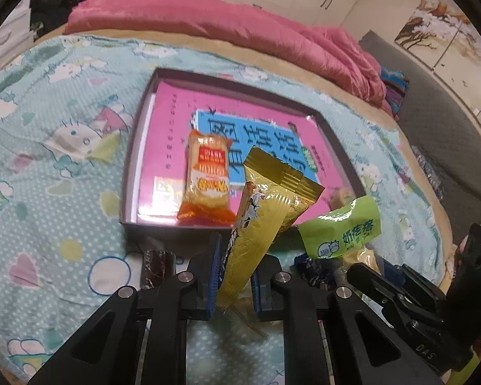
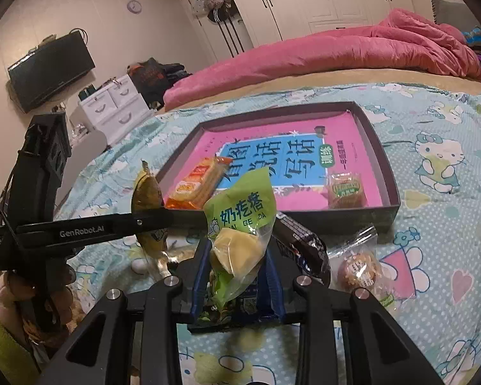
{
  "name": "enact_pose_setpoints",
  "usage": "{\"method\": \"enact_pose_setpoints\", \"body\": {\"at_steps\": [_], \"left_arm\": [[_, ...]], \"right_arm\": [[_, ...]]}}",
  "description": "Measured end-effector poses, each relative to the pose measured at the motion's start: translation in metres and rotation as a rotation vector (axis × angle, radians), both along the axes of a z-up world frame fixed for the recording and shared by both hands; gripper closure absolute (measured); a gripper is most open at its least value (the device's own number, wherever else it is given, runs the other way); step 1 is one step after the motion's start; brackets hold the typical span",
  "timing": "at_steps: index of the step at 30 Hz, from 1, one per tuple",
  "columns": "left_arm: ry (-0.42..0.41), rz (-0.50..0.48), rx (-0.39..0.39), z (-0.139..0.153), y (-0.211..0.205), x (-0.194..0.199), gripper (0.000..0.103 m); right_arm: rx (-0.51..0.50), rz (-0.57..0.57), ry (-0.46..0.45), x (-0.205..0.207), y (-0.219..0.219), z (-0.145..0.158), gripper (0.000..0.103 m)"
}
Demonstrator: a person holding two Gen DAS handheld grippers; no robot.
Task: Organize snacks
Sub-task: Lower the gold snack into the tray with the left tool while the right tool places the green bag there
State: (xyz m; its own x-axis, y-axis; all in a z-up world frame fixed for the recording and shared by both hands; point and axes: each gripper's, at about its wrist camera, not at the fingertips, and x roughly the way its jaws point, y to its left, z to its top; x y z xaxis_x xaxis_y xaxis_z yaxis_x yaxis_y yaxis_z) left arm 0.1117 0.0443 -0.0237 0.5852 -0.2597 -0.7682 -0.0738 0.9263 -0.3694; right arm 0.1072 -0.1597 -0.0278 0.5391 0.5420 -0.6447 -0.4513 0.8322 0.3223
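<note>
Landmark for all positions: the shallow dark cardboard box lined with a pink printed sheet (image 1: 134, 147), lying on the cartoon-print bedspread (image 1: 48, 147).

Left of the box's near edge, a small dark brown wrapped sweet (image 1: 155, 268) lies loose on the bedspread. Risk: it sits just beside the left gripper and could be knocked further off.

Inside the box, near its front-left corner, an orange-and-yellow cracker packet (image 1: 208, 179) is already placed.

The left gripper (image 1: 235, 272) is closed on the lower end of a long gold foil stick packet (image 1: 263, 211), held tilted over the box's front wall. Risk: the grip is low on a slick, top-heavy packet; it may pivot or slip, landing on the wall or on the cracker packet.

The right gripper (image 2: 237, 276) is clamped on a green-and-clear bag holding a yellow lump (image 2: 237, 224), short of the box's front edge. Risk: the soft bag may sag out of the grip.

Both grippers converge on the same front edge, close together; collision is possible.

In front of the box's right corner, a dark blue wrapped bar (image 2: 301, 240) and a clear-wrapped round nut ball (image 2: 359, 269) wait outside. A clear-wrapped brownish cake (image 2: 346, 189) lies inside, front right.
</note>
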Motion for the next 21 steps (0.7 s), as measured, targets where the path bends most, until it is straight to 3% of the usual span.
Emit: {"method": "enact_pose_setpoints", "body": {"at_steps": [21], "left_arm": [[-0.101, 0.034, -0.016, 0.04, 0.005, -0.007, 0.088]], "right_arm": [[0.06, -0.056, -0.069, 0.02, -0.019, 0.023, 0.07]]}}
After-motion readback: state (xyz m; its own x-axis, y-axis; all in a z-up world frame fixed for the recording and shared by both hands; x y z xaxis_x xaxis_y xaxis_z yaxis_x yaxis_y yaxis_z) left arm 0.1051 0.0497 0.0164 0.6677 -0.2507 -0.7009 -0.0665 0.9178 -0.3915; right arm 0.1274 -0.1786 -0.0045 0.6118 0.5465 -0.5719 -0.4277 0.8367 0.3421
